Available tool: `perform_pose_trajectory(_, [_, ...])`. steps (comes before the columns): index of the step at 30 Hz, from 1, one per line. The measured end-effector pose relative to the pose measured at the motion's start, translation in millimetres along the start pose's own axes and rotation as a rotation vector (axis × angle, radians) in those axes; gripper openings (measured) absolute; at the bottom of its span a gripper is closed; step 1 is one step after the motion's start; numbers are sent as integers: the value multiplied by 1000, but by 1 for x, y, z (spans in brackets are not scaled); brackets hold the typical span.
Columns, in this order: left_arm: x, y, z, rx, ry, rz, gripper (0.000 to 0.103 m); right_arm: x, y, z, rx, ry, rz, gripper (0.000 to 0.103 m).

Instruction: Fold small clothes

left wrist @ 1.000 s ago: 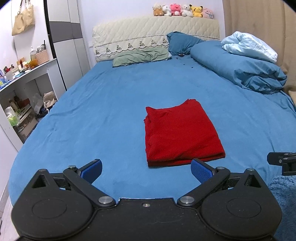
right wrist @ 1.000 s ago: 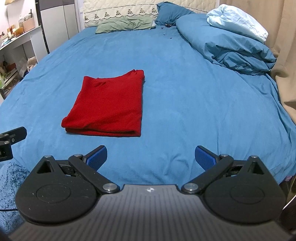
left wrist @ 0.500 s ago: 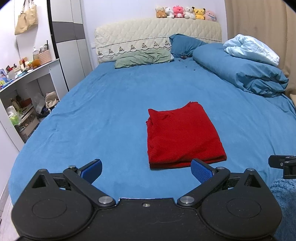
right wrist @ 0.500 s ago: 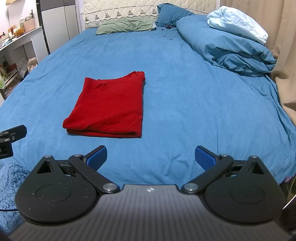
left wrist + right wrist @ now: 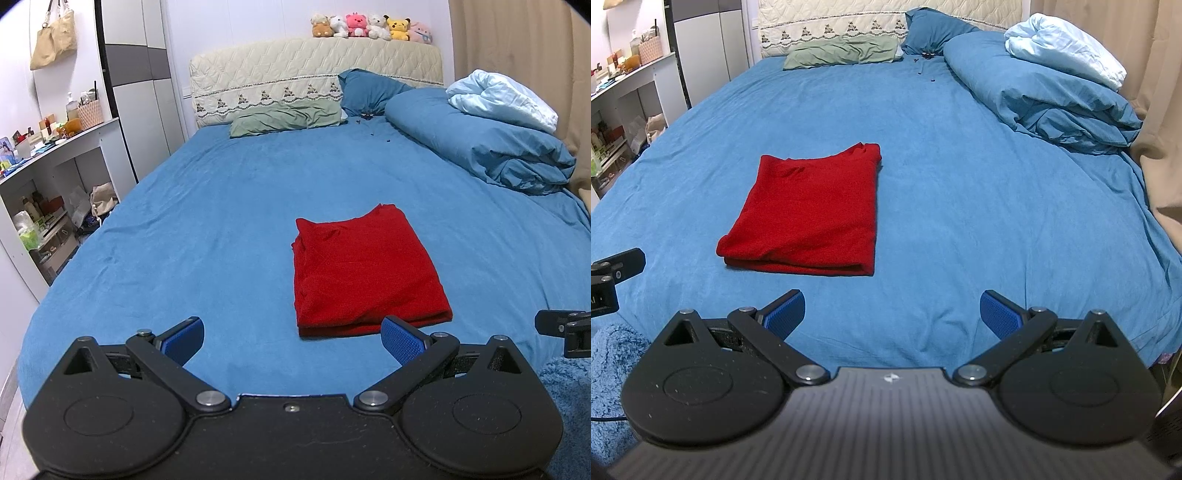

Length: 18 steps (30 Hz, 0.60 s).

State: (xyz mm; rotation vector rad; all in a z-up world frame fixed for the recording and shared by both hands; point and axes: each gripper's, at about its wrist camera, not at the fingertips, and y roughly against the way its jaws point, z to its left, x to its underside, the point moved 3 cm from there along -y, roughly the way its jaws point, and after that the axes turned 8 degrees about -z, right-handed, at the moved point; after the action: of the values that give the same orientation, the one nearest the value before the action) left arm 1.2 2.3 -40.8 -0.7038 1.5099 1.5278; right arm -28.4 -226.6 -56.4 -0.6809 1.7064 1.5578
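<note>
A red garment (image 5: 364,271) lies folded into a flat rectangle on the blue bed sheet (image 5: 221,206). It also shows in the right wrist view (image 5: 812,218), left of centre. My left gripper (image 5: 293,339) is open and empty, near the bed's front edge, just short of the garment's near edge. My right gripper (image 5: 892,314) is open and empty, in front of and to the right of the garment. Neither gripper touches the cloth.
A heaped blue duvet (image 5: 480,144) with a pale blue blanket (image 5: 506,98) lies at the back right. Pillows (image 5: 284,118) lie by the headboard. White shelves (image 5: 55,173) stand left of the bed. A beige curtain (image 5: 1152,74) hangs at the right.
Both grippers have drawn back slightly from the bed and tilted up a little. The garment has not moved. Both grippers stay open.
</note>
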Motion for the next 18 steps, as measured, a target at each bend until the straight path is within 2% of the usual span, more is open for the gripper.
perform_pose_trajectory(18, [-2, 0, 1, -2, 14, -3, 103, -1, 0, 0, -3, 4, -1, 103])
